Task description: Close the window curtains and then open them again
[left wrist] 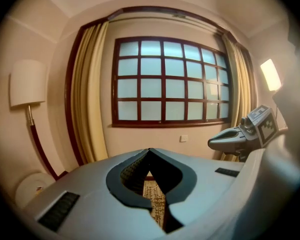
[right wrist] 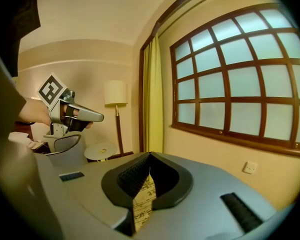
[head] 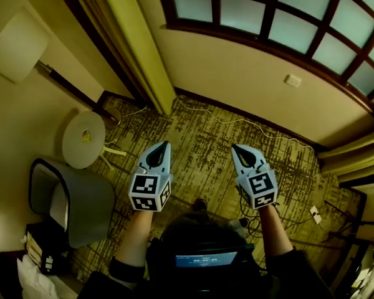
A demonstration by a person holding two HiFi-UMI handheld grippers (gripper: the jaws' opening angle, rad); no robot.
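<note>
The gridded window (head: 280,11) is uncovered. A yellow curtain (head: 134,48) hangs bunched at its left side and another curtain (head: 355,157) is bunched at the right. My left gripper (head: 164,144) and right gripper (head: 236,148) are held side by side over the carpet, pointing at the wall under the window, well short of both curtains. Both are shut with nothing between the jaws. In the left gripper view the shut jaws (left wrist: 149,150) face the window (left wrist: 165,81) with the left curtain (left wrist: 90,99) beside it. In the right gripper view the shut jaws (right wrist: 150,155) point toward the left curtain (right wrist: 152,99).
A round side table (head: 83,139), a floor lamp (head: 17,45) and a grey chair (head: 81,201) stand at the left. A cable (head: 237,122) runs along the patterned carpet below the wall, which has a socket (head: 292,80).
</note>
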